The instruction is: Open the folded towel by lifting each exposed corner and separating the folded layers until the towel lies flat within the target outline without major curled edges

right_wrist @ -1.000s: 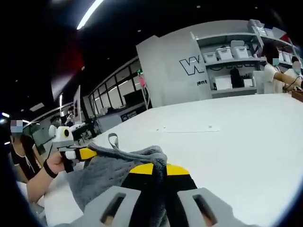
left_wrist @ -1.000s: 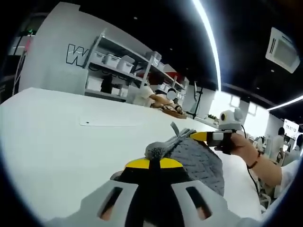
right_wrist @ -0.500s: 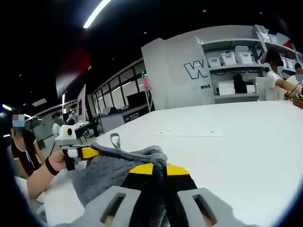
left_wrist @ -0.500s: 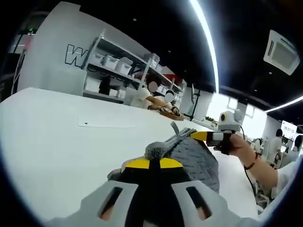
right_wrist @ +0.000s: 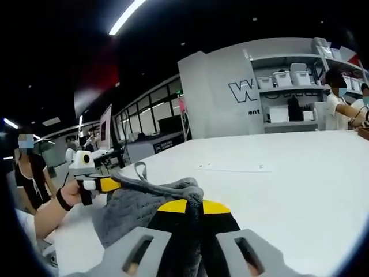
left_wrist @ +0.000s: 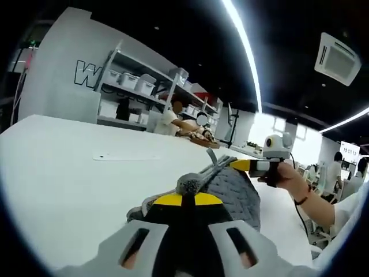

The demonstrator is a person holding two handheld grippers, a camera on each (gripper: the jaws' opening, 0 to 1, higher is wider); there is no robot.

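Observation:
A grey knitted towel (left_wrist: 239, 196) hangs stretched between both grippers above the white table (left_wrist: 63, 184). In the left gripper view my left gripper (left_wrist: 187, 193) is shut on one bunched corner of it, and the right gripper (left_wrist: 239, 166) pinches the far corner beside a small hanging loop. In the right gripper view my right gripper (right_wrist: 193, 197) is shut on its corner of the towel (right_wrist: 130, 210), while the left gripper (right_wrist: 106, 184), held by a hand, grips the other end near the loop. The towel's lower part sags behind the jaws.
A faint rectangular outline (left_wrist: 124, 156) is marked on the table, also visible as the outline (right_wrist: 233, 167) farther out. Shelves with white bins (left_wrist: 135, 86) and seated people (left_wrist: 173, 118) lie beyond the table's far edge. A person (right_wrist: 29, 179) stands at the left.
Both views have tilted slightly upward, with the towel still held taut between the two grippers. Neither grip has changed.

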